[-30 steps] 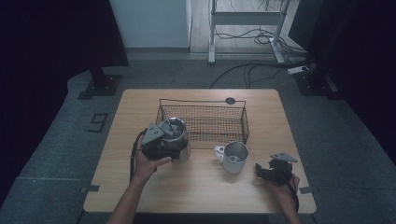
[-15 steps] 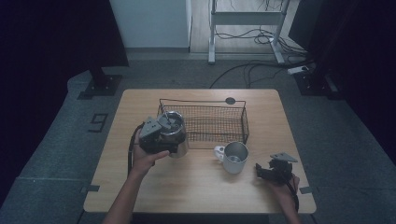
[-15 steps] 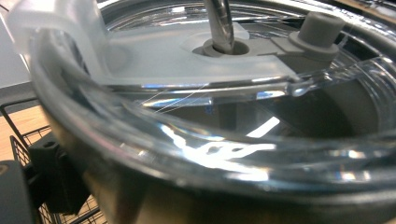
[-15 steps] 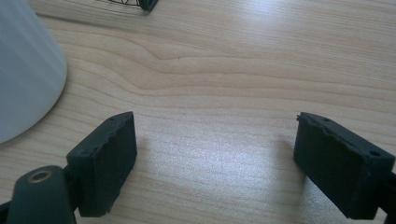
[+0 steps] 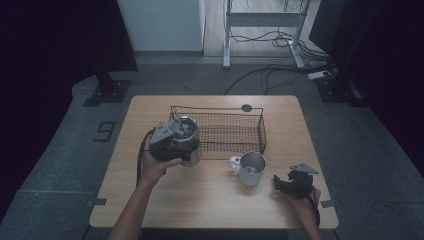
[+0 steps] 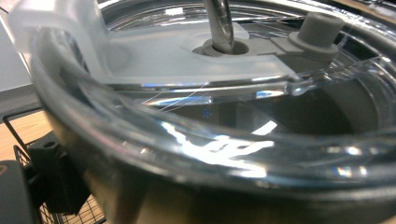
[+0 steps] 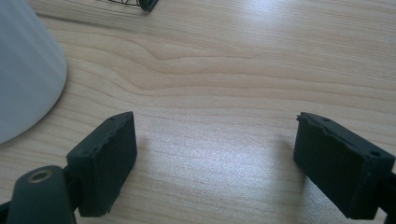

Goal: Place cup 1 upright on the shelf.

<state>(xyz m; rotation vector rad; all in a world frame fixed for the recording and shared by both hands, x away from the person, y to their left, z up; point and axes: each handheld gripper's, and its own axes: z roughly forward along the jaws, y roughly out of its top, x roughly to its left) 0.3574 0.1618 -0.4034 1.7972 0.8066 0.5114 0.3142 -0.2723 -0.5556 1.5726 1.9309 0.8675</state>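
A steel tumbler (image 5: 189, 136) with a clear lid (image 6: 187, 56) and a metal straw (image 6: 219, 23) is held off the table at the wire basket's (image 5: 235, 131) front left corner. My left gripper (image 5: 176, 144) is shut on the tumbler's side, and the lid fills the left gripper view. A white mug (image 5: 250, 169) stands on the wooden table (image 5: 200, 200) in front of the basket. Right of the mug, my right gripper (image 5: 281, 184) rests low near the table's front right, open, with bare wood between its fingers (image 7: 105, 158). The mug's side (image 7: 23, 70) shows at that view's left.
The black wire basket sits at the table's middle back and holds nothing I can see. A small dark round disc (image 5: 246, 107) lies at the far edge behind it. Cables and a metal stand (image 5: 260, 20) are on the floor beyond the table.
My left hand has carried the tumbler a little farther from the person, up against the basket's front left corner. The right gripper and the mug have stayed in place.
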